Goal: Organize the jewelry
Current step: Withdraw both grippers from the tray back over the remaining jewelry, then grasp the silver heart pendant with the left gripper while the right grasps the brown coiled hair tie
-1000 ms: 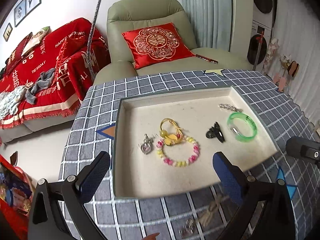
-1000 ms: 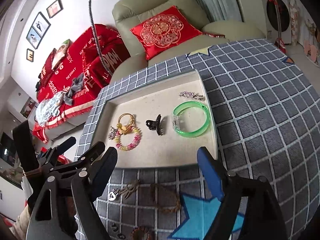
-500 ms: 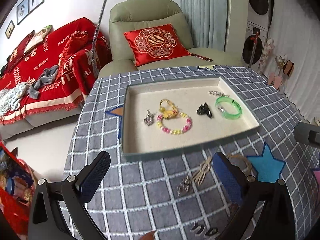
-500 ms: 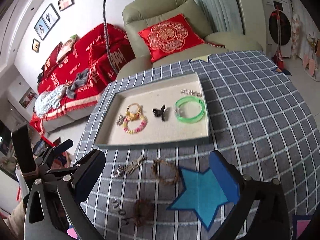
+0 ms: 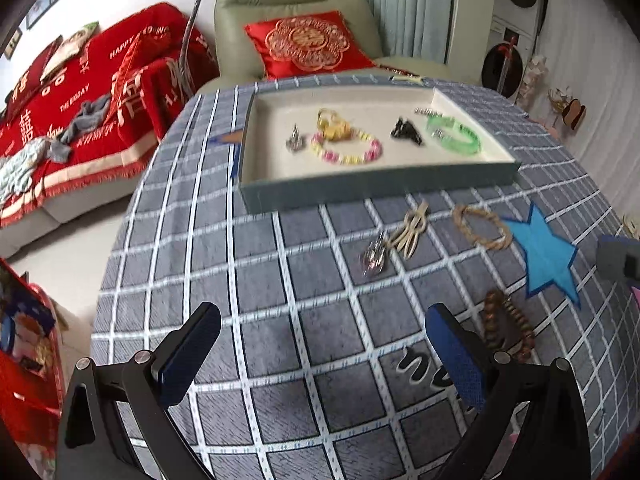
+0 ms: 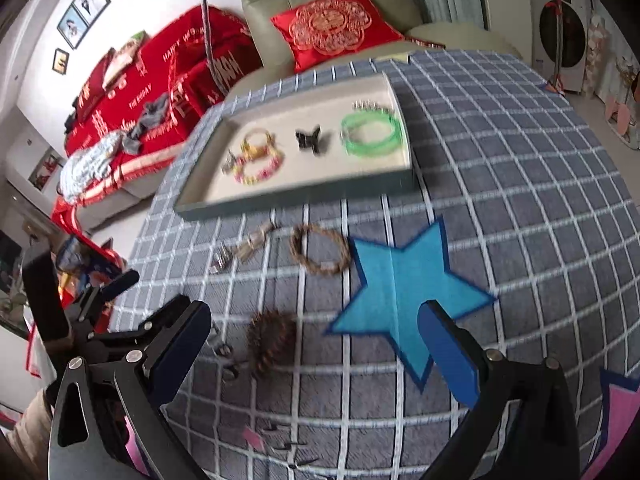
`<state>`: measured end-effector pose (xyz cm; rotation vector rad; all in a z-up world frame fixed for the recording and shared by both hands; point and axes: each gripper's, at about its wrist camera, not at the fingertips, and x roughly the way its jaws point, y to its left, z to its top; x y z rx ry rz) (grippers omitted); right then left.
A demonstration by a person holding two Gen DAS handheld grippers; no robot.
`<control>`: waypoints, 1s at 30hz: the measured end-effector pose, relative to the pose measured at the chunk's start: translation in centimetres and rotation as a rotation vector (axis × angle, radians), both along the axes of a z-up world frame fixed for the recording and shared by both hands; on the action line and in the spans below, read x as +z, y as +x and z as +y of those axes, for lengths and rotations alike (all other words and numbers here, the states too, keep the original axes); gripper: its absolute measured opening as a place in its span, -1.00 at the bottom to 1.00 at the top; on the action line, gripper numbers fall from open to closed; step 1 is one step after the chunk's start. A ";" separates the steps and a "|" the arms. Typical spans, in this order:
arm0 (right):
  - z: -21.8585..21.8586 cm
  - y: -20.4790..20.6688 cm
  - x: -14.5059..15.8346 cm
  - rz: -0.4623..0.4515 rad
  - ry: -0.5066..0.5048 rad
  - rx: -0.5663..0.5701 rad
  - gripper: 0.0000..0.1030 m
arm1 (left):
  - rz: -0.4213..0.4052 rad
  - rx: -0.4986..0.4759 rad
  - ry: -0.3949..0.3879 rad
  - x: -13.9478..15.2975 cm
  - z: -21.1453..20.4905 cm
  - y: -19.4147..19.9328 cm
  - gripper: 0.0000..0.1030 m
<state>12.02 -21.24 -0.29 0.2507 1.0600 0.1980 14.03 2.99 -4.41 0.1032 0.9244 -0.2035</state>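
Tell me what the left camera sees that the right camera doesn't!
Only the left wrist view shows the left gripper, open, up close, and the right gripper only as a bit at the edge. Only the right wrist view shows the right gripper's open blue fingers, wall pictures and a washing machine. Both show the tray, green bangle, black hair claw and brown beaded bracelet.

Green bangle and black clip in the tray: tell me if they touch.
Apart. The right wrist view shows bare tray floor between the black clip and the green bangle; the left wrist view shows the same gap.
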 end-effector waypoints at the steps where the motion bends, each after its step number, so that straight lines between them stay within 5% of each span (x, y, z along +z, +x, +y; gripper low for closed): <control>1: 0.2 -0.2 -0.2 0.006 -0.004 0.002 0.99 | 0.004 0.003 -0.001 -0.2 0.0 0.0 1.00; 16: 5.0 -1.8 -2.4 0.029 -0.068 0.067 0.98 | 0.024 0.015 0.000 -1.7 -0.1 2.6 1.00; 21: 6.4 -1.2 -3.2 0.043 -0.097 0.069 0.67 | 0.019 0.004 -0.004 -1.8 -0.6 3.5 1.00; 26: 6.6 -0.8 -4.4 0.070 -0.119 0.037 0.15 | 0.024 -0.013 0.002 -2.0 -1.2 4.4 1.00; 30: 7.1 -1.0 -4.5 0.049 -0.170 0.044 0.08 | 0.035 -0.027 0.008 -2.3 -2.1 5.0 0.97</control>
